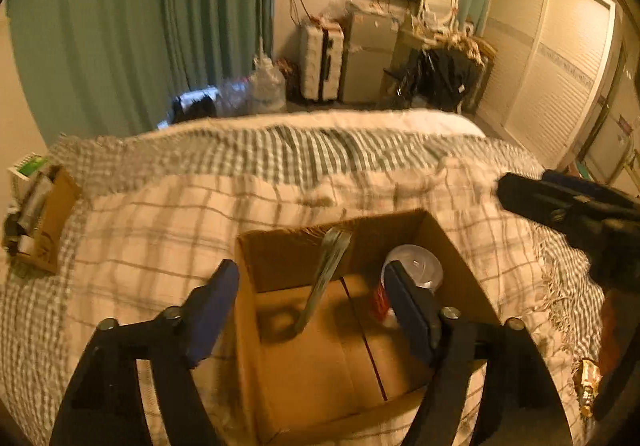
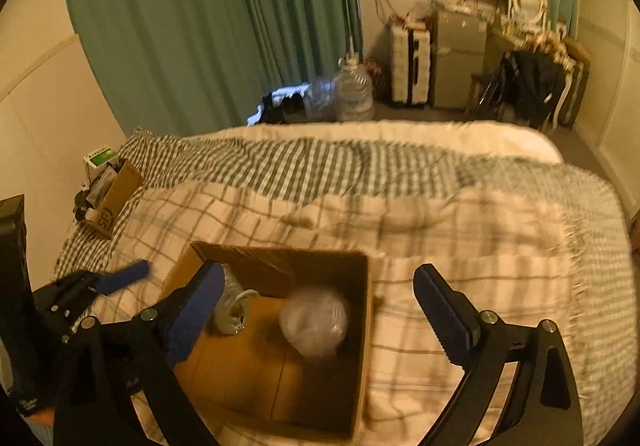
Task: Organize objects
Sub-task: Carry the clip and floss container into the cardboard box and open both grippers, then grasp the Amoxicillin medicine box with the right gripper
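Note:
An open cardboard box [image 1: 296,358] [image 2: 256,378] sits on the checked bedspread, just below both grippers. Inside stand a clear-lidded cup with a red label [image 1: 416,270], which shows blurred in the right wrist view [image 2: 314,320], and a grey-green flat tool [image 1: 326,274] leaning on the back wall, also in the right wrist view [image 2: 232,310]. My left gripper [image 1: 312,310] is open and empty, straddling the box's left part. My right gripper [image 2: 320,310] is open and empty over the box's right side. Each gripper shows in the other's view: the right [image 1: 576,210], the left [image 2: 100,286].
A second cardboard box [image 1: 44,222] [image 2: 108,198] full of small items sits at the bed's far left by the wall. A gold-wrapped item [image 1: 588,386] lies on the bed's right edge. Beyond the bed are water bottles [image 2: 352,90], a suitcase, a small fridge and a cluttered desk.

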`<state>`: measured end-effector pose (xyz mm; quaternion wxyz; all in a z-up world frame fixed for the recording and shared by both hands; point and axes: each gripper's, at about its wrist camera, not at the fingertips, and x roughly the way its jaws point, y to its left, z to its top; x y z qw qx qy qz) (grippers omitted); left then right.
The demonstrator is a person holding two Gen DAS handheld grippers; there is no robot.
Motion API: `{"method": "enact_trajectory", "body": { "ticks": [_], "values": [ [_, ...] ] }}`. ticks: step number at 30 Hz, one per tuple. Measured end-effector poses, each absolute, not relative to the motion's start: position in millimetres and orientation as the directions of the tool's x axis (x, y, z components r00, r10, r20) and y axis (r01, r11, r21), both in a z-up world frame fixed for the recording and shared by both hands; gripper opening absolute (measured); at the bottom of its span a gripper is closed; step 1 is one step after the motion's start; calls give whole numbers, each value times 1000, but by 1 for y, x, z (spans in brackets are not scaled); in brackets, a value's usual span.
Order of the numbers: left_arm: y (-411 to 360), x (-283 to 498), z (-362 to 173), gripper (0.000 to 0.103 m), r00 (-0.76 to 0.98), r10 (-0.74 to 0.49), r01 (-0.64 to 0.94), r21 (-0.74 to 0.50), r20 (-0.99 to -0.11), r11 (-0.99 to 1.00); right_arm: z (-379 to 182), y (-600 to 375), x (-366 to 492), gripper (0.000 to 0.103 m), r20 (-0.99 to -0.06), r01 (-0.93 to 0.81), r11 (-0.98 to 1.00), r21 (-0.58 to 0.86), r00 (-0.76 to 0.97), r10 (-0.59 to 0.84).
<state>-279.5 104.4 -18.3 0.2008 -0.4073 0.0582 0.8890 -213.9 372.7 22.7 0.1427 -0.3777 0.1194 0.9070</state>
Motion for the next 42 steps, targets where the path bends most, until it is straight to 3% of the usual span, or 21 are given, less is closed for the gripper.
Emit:
{"method": "enact_trajectory", "body": {
  "ticks": [2, 7, 16, 24, 33, 42],
  "values": [
    [95, -266, -2, 79, -599, 310, -399, -61, -738, -915, 45, 366, -197, 101, -702, -354, -932, 82, -684, 198],
    [64, -222, 41, 97, -664, 289, -363, -41, -690, -931, 94, 344, -151, 103, -673, -370, -929, 15, -691, 264],
    [21, -132, 67, 103, -731, 217, -321, 45, -647, -946, 125, 297, -62, 103, -672, -388, -918, -86, -658, 341],
    [5, -67, 7, 103, -697, 195, -276, 8, -690, -961, 66, 265, -7, 103, -718, -397, -903, -165, -580, 386],
    [-2, -17, -61, 103, -644, 156, -226, -8, -749, -974, -46, 240, 18, 103, -840, -385, -920, -64, -477, 258],
    [28, -13, -87, 103, -593, 184, -323, 22, -784, -946, -78, 239, 16, 103, -877, -405, -911, -81, -406, 259]
  ]
}}
